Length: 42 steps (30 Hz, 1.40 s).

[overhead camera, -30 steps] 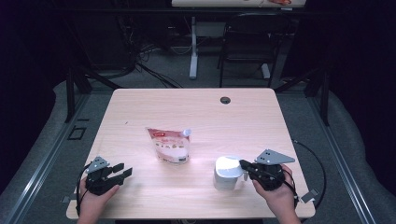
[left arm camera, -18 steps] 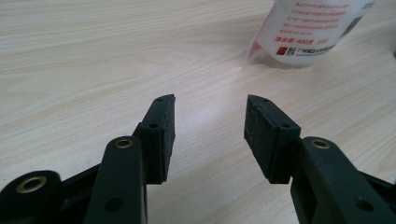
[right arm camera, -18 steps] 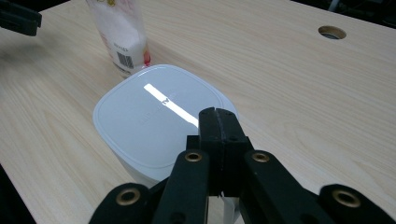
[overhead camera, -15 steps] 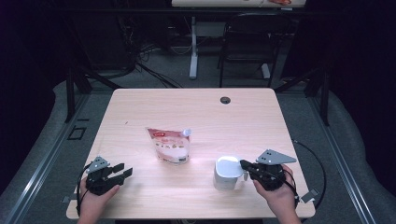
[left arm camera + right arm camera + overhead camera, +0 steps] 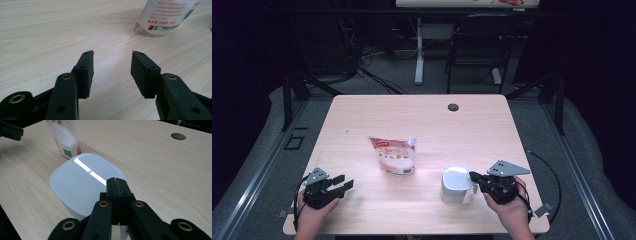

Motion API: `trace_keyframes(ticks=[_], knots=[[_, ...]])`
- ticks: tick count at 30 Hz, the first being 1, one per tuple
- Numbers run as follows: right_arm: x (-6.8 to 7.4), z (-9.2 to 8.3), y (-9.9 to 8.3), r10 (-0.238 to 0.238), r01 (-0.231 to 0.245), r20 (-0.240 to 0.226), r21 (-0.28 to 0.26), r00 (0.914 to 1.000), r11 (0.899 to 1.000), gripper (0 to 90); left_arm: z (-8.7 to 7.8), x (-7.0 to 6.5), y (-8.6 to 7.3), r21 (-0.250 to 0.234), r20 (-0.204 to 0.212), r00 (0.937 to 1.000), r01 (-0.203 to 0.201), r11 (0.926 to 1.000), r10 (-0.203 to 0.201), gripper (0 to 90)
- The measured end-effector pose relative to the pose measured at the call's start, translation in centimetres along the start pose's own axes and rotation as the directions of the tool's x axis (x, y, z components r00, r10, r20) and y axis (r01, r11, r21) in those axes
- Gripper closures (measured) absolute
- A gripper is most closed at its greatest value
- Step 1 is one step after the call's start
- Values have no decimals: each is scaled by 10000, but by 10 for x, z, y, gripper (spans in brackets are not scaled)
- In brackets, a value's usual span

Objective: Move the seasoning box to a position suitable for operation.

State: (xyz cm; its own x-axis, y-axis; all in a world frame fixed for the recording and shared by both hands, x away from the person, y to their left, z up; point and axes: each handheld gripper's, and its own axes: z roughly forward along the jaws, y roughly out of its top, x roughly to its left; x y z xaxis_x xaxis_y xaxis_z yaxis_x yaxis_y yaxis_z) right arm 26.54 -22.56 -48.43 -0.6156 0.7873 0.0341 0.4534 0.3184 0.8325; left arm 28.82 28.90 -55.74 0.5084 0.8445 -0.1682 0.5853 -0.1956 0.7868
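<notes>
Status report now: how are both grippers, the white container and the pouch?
Left gripper open, nothing between jaws. Right gripper shut at white container. Pouch lies mid-table, untouched.

Light wood table (image 5: 422,115), round cable hole (image 5: 453,107) near far edge. Grey carpet floor (image 5: 257,150), dark surroundings. Beyond: black chair (image 5: 474,50), white desk leg (image 5: 419,55), tangled cables (image 5: 362,55). Bright glare on tabletop.

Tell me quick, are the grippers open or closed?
Left gripper: open, nothing between its jaws.
Right gripper: closed, holding nothing visible, right beside the white container.
</notes>
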Motion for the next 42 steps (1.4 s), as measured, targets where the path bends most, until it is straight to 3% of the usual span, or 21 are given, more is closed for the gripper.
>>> trace_keyframes(ticks=[27,32,39,42], knots=[[-1,-1,-1,62,-63,-54,-54,10000,10000,900,-1,0,0,-24,18,10000,-2,10000,2,533],[-1,-1,-1,85,-85,-65,-54,9999,9999,900,-1,-2,1,-33,202,9998,15,10000,-15,586],[-1,-1,-2,99,-99,-34,-70,9999,9999,900,-2,-19,6,43,593,9962,-641,9979,637,698],[-1,-1,-2,95,-95,-25,-82,10000,9999,900,-2,-34,11,24,885,9900,-1108,9938,1101,728]])
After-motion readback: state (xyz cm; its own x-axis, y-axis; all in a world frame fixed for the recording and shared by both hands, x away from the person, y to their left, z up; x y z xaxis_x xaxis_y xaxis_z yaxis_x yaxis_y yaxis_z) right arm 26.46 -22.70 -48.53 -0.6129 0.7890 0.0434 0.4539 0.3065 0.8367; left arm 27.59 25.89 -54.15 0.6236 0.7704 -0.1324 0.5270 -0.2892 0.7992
